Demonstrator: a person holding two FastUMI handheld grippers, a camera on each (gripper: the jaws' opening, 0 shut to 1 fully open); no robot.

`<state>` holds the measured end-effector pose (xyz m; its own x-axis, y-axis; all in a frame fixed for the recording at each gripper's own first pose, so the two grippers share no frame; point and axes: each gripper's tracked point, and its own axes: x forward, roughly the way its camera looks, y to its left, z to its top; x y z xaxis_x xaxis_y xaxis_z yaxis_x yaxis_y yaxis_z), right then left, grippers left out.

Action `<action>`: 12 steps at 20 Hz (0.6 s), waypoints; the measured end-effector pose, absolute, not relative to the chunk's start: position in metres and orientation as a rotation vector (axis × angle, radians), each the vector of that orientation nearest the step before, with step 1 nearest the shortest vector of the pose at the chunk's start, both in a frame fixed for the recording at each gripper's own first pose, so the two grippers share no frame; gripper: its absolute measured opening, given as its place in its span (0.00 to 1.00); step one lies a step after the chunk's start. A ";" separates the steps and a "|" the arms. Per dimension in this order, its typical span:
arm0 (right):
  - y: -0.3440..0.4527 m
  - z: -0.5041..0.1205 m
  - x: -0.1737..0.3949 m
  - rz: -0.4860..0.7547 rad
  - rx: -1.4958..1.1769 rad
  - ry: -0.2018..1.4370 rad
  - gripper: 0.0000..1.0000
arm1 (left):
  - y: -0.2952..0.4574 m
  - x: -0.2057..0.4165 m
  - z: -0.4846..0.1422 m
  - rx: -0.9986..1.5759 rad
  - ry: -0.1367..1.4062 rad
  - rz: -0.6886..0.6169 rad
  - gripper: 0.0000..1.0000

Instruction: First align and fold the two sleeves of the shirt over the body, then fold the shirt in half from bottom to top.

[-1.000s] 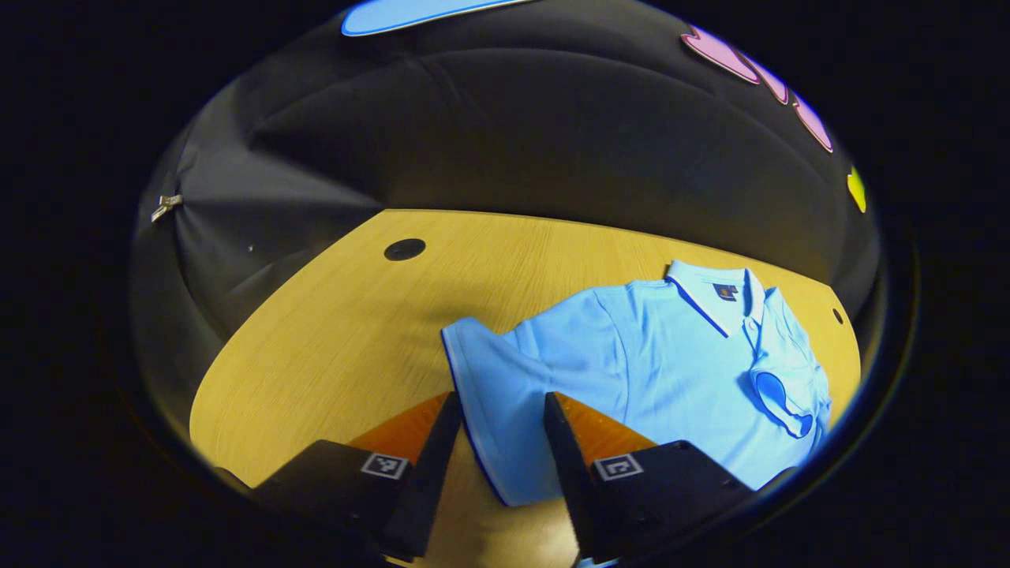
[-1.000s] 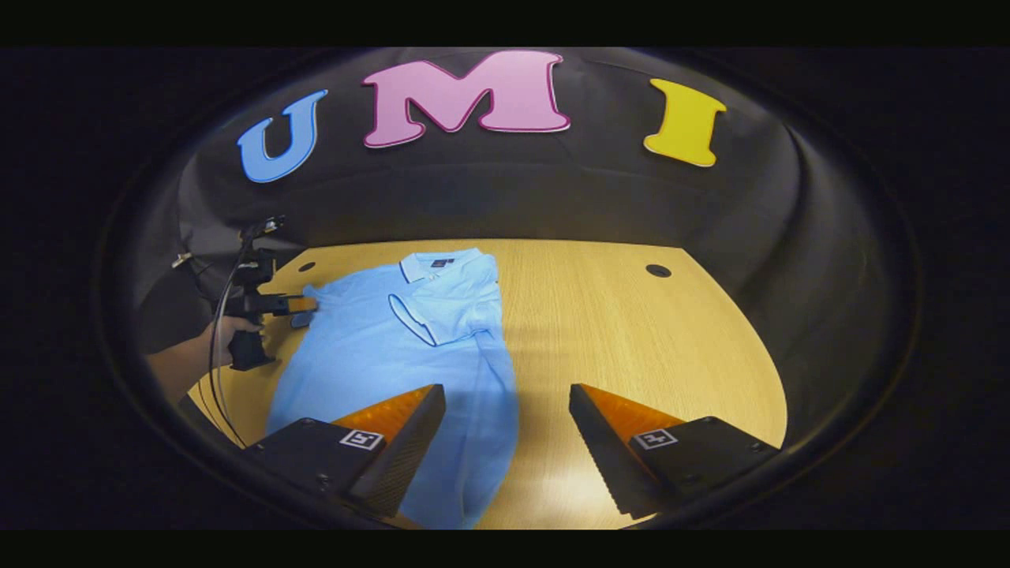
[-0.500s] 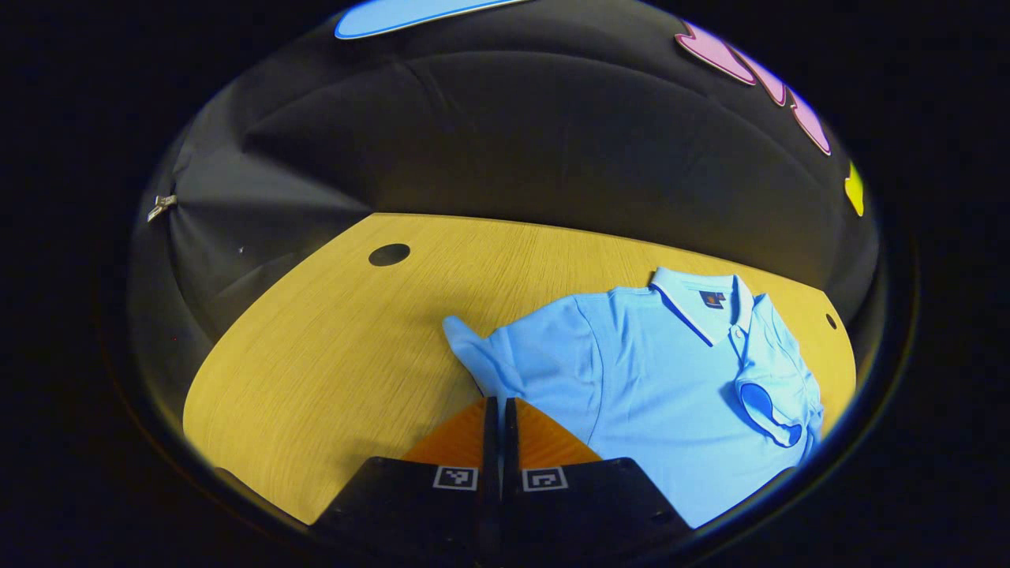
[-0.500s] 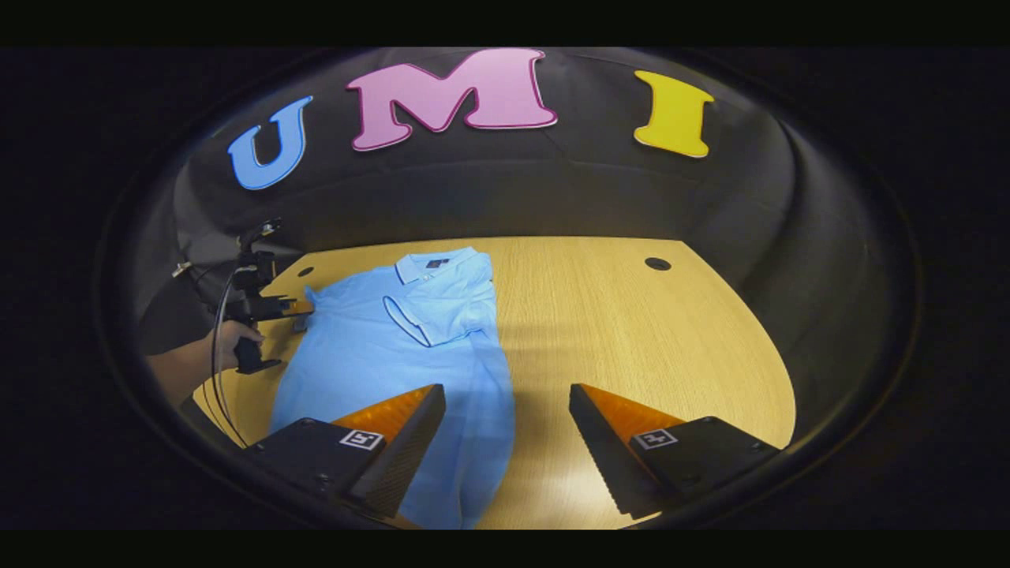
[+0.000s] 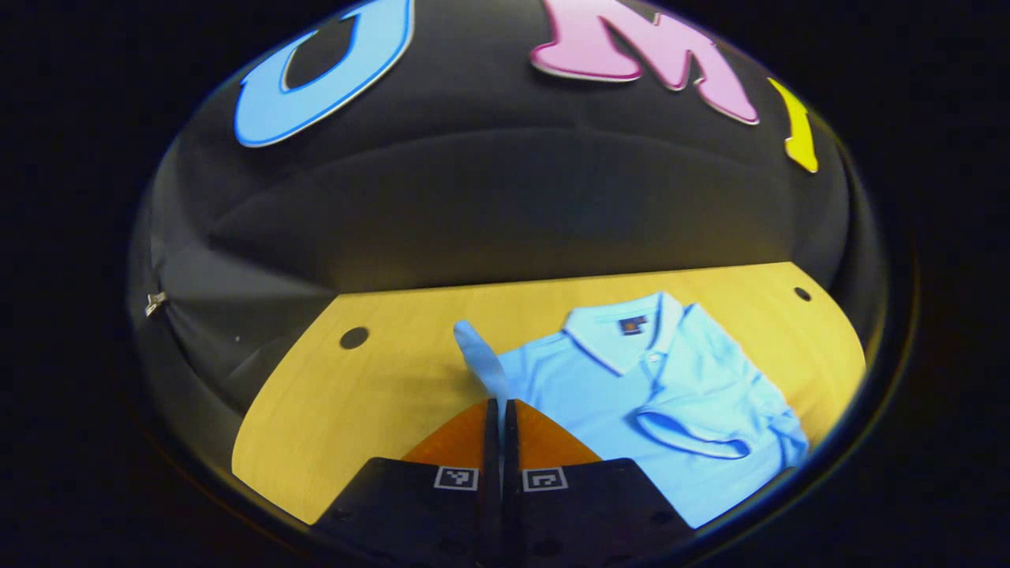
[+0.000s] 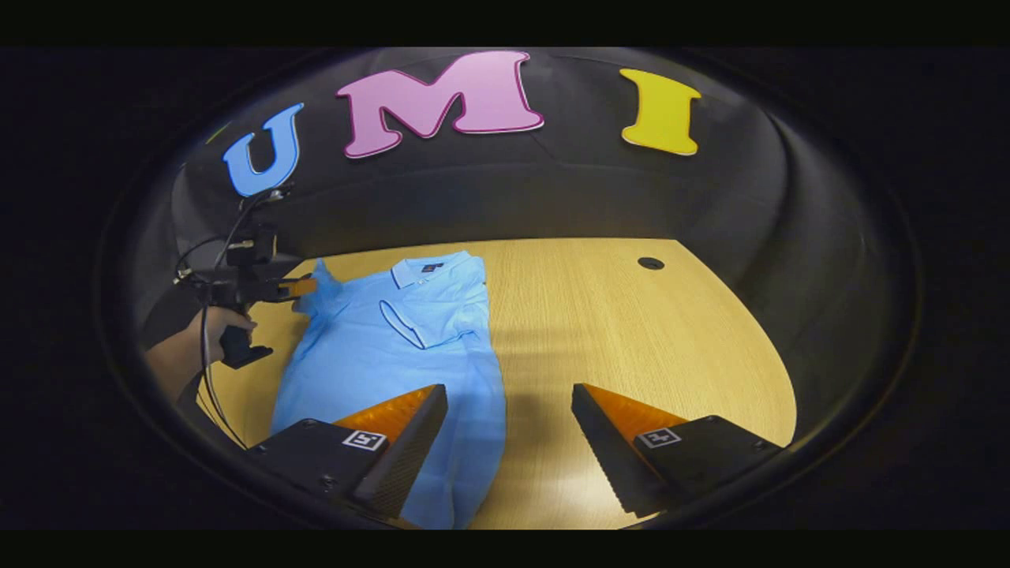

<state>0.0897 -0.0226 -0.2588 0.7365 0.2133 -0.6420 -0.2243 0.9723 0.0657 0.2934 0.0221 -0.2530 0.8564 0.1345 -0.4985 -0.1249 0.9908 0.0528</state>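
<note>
A light blue polo shirt lies on the wooden table, collar toward the far wall. One sleeve is folded over the body. The other sleeve is raised off the table, pinched in my left gripper, which is shut on it. In the right gripper view that left gripper shows at the far left, held by a hand. My right gripper stands open above the shirt's lower hem side, with nothing between its fingers.
The wooden table has free surface to the right of the shirt. Round cable holes sit near the table's back corners. The black cloth wall closes off the back. A cable hangs from the left gripper's handle.
My left gripper closed on the flat sleeve, then lifted it off the table and turned toward the shirt. My right gripper has barely moved.
</note>
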 end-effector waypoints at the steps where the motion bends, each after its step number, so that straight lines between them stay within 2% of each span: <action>1: -0.024 -0.259 0.088 0.240 -0.015 0.703 0.99 | -0.002 0.294 -0.246 -0.013 0.514 0.078 0.06; 4: -0.030 -0.258 0.084 0.232 -0.010 0.697 0.99 | -0.067 0.291 -0.239 -0.119 0.512 -0.088 0.07; 5: -0.032 -0.259 0.082 0.227 -0.006 0.698 0.98 | -0.080 0.287 -0.236 -0.131 0.520 -0.118 0.11; 10: -0.036 -0.257 0.066 0.207 0.005 0.689 0.99 | -0.104 0.258 -0.228 -0.163 0.504 -0.208 0.88; 12: -0.034 -0.258 0.053 0.204 0.001 0.691 0.99 | -0.093 0.233 -0.221 -0.154 0.481 -0.203 0.97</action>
